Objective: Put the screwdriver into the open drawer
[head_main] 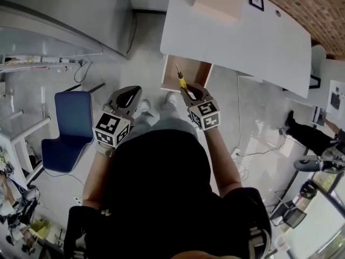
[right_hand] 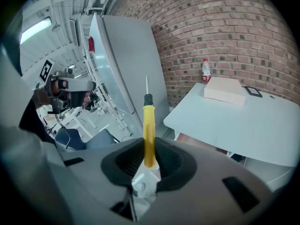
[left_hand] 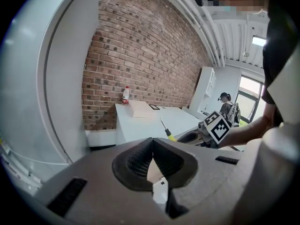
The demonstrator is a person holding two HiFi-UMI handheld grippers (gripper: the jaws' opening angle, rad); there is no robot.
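Screwdriver (right_hand: 149, 128) (yellow handle, thin metal shaft) stands pinched in right claw (right_hand: 149, 159); left claw (left_hand: 152, 159) pressed together.

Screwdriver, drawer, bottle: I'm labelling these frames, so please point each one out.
Screwdriver (right_hand: 149, 135): right gripper view, yellow handle.
Drawer (head_main: 197, 72): head view, bare inner bottom.
Bottle (right_hand: 206, 72): right gripper view, its body.

The open light-wood drawer (head_main: 199, 72) juts from under the white bench (head_main: 242, 36); its near part lies uncovered, its back beneath the bench edge. 1 blue padded chair (head_main: 67, 123) stands well left, across grey floor (head_main: 137, 72).
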